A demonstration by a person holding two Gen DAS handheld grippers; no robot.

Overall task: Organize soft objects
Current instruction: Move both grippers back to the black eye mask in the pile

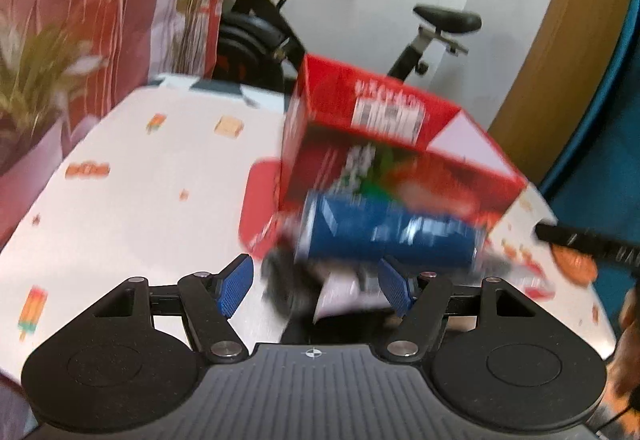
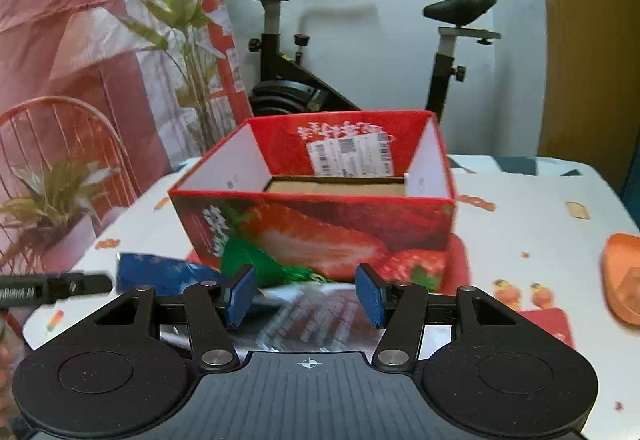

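Both my grippers are empty. Left gripper [image 1: 316,288]: jaws apart, nothing between the pads. Right gripper [image 2: 306,296]: jaws apart too, somewhat narrower, hanging over the packets without pinching them.

Soft stuff sits low-centre in both views, piled on the table [image 1: 132,199] right against the front wall of the red strawberry box [image 2: 320,224]. Blue snack bag [image 1: 388,236] lies on its side, centre-right of the left view, touching the box. In the right view a green packet [image 2: 256,264] leans on the box front, and a dark printed packet [image 2: 316,316] lies flat under my right pads. Left view is blurred, so the smaller items under the blue bag are unreadable.

Handling guess: puffed foil bags, light, squashy, slick film. Contents are probably crushable, so a gentle squeeze only. I'd pinch the crimped end seam or a flat edge, not the inflated belly, which would squirt out.

Box is open-topped and looks empty apart from a cardboard insert; likely the drop target.
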